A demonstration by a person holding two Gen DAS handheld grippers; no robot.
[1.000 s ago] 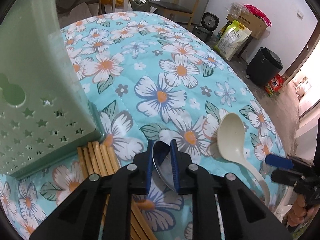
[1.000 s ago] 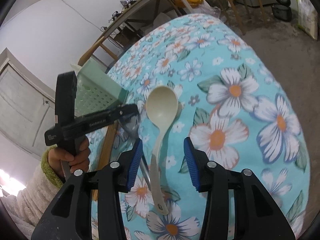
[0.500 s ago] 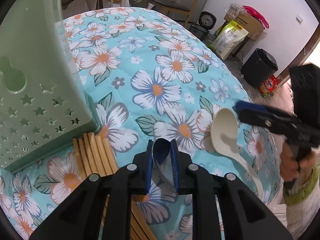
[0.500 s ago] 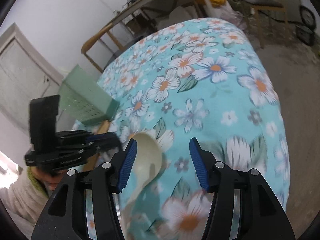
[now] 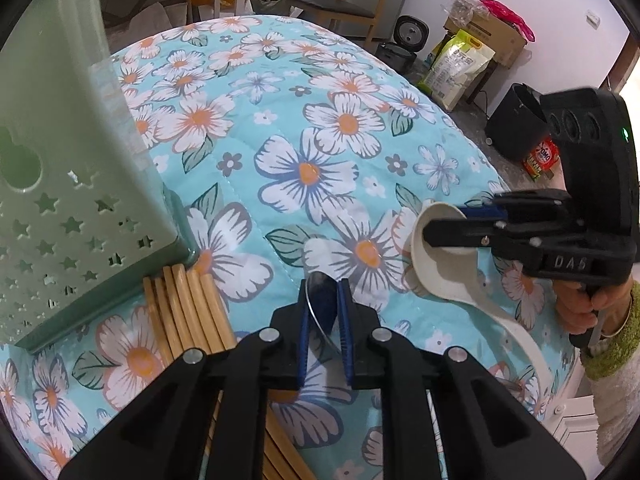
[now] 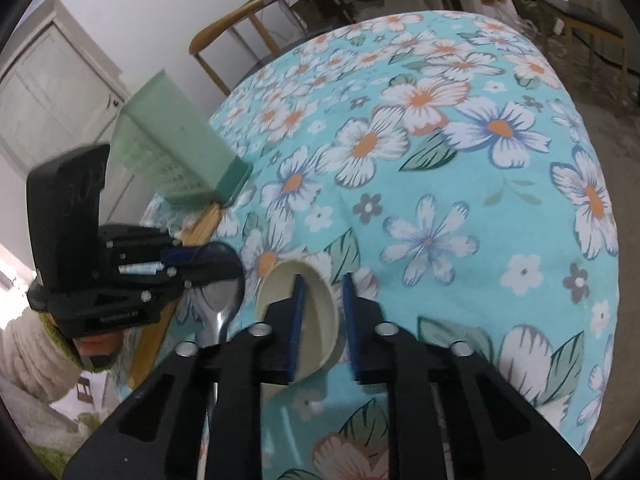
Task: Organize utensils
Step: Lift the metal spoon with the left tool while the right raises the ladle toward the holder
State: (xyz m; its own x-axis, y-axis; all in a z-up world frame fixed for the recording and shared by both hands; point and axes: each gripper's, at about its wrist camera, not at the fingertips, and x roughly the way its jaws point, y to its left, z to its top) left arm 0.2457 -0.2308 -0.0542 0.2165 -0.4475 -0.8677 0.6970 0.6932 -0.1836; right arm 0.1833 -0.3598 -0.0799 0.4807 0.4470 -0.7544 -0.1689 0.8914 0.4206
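Note:
My left gripper (image 5: 324, 308) holds the bowl of a metal spoon (image 5: 320, 300) low over the flowered cloth, its jaws still closing on it; the right wrist view shows that gripper (image 6: 188, 260) and the spoon (image 6: 222, 280) too. My right gripper (image 6: 323, 292) is closing on the rim of a cream ladle (image 6: 316, 328), one pad inside the bowl and one outside. In the left wrist view the ladle (image 5: 444, 276) is tipped up at the right gripper (image 5: 444, 224). A green star-cut holder (image 5: 60, 160) stands at the left, with wooden chopsticks (image 5: 188, 308) lying at its foot.
The round table wears a turquoise flowered cloth (image 5: 304, 120). Beyond it on the floor are a black bin (image 5: 516, 124), a sack (image 5: 456, 68), a rice cooker (image 5: 408, 34) and chairs. A wooden chair (image 6: 232, 28) stands behind the holder (image 6: 176, 136).
The right gripper swung in from the table's near right edge to the ladle's bowl and closed on its rim, tipping the bowl up. The left gripper kept still on the metal spoon.

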